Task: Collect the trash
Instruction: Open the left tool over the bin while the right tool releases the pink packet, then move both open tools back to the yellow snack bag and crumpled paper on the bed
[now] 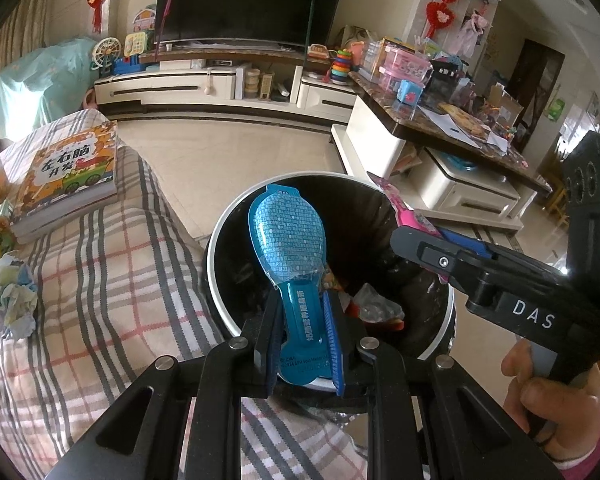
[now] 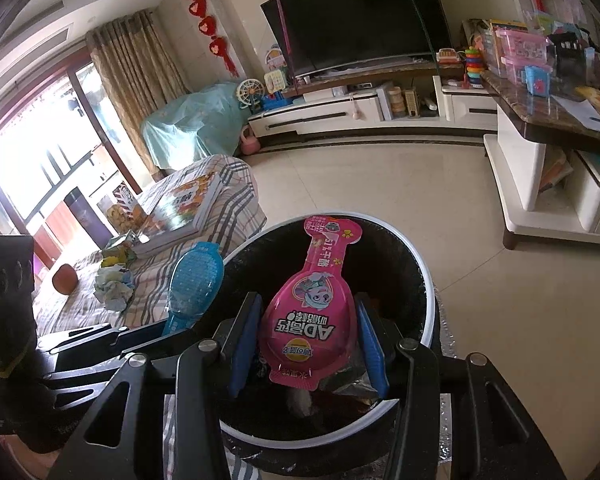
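Note:
My left gripper [image 1: 302, 330] is shut on a blue spoon-shaped wrapper [image 1: 286, 236] and holds it over the black trash bin [image 1: 380, 216]. My right gripper [image 2: 306, 334] is shut on a pink spoon-shaped wrapper [image 2: 312, 304] above the same bin [image 2: 416, 276]. The right gripper shows in the left wrist view [image 1: 416, 246] with the pink wrapper [image 1: 404, 210] over the bin's right rim. The blue wrapper shows in the right wrist view [image 2: 194, 280] over the bin's left rim. Other trash [image 1: 374, 306] lies inside the bin. A crumpled paper ball [image 1: 10, 294] lies on the checked sofa.
The checked sofa [image 1: 112, 280] left of the bin holds a stack of picture books [image 1: 70, 176] and snack packets [image 2: 120, 252]. A cluttered marble coffee table [image 1: 440, 128] stands at the right. A TV stand [image 1: 220, 88] with a TV is across the tiled floor.

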